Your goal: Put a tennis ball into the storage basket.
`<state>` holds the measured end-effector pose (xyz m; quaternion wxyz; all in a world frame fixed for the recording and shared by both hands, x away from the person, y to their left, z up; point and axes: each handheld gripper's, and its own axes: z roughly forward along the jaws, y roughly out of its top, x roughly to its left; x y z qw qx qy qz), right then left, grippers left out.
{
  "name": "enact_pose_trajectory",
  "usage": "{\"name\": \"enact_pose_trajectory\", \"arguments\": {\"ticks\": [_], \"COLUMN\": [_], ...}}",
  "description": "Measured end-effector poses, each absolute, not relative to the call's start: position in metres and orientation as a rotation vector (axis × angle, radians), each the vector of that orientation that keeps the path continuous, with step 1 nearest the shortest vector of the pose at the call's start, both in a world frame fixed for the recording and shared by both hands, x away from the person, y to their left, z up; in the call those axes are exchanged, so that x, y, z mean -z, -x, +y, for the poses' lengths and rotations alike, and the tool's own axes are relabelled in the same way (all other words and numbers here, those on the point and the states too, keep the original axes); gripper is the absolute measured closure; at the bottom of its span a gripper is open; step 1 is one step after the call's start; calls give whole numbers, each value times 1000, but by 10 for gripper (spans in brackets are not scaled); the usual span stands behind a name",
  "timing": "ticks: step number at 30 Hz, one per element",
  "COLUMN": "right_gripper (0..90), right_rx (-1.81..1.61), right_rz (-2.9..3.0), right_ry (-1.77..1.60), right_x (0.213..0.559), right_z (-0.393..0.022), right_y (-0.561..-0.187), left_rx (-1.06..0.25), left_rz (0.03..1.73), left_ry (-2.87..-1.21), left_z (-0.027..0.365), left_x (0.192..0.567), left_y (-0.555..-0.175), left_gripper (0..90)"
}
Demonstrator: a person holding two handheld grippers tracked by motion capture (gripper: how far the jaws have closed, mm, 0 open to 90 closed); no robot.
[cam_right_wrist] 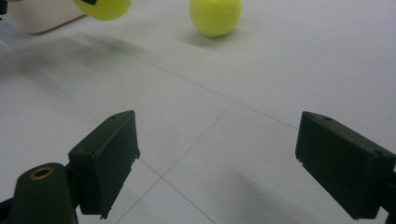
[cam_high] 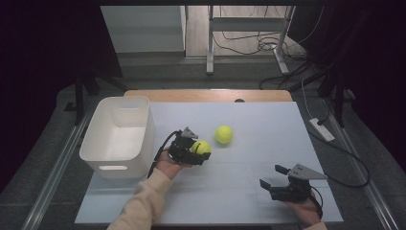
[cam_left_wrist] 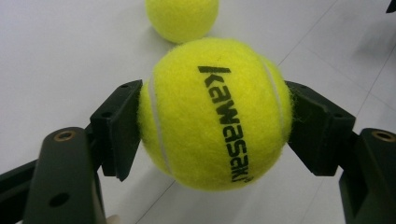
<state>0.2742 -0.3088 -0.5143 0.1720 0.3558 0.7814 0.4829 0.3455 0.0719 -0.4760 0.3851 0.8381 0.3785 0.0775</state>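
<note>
High view: white bin [cam_high: 119, 139] empty; left gripper [cam_high: 197, 149] clamps tennis ball [cam_high: 201, 147]; right gripper [cam_high: 272, 176] jaws apart.

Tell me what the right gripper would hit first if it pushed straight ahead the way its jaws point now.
Probably nothing soon: the right gripper stands open over bare table. The loose tennis ball lies farther off, roughly on that line, though depth is hard to judge.

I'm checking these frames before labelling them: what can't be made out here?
- White bin: its floor's near part, high view, hidden by its front wall.
- Held tennis ball: far side, left gripper view, turned away.
- Same ball, right gripper view: cut by the top edge.
</note>
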Motion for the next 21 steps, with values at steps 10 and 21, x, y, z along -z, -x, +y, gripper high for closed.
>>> {"name": "enact_pose_trajectory", "arguments": {"ticks": [10,21], "right_gripper": [129,129], "right_rx": [-1367,-1366], "right_rz": [2214,2213], "right_ry": [-1010,-1011], "right_x": [514,514], "right_z": [-309,-309], "right_y": [-274,-275], "left_rx": [-220,-228], "left_rz": [934,929], "left_ry": [-2089,-2034], "left_z": [76,81], "left_x": [468,462], "left_y": [-338,-335], "left_gripper": [269,269]}}
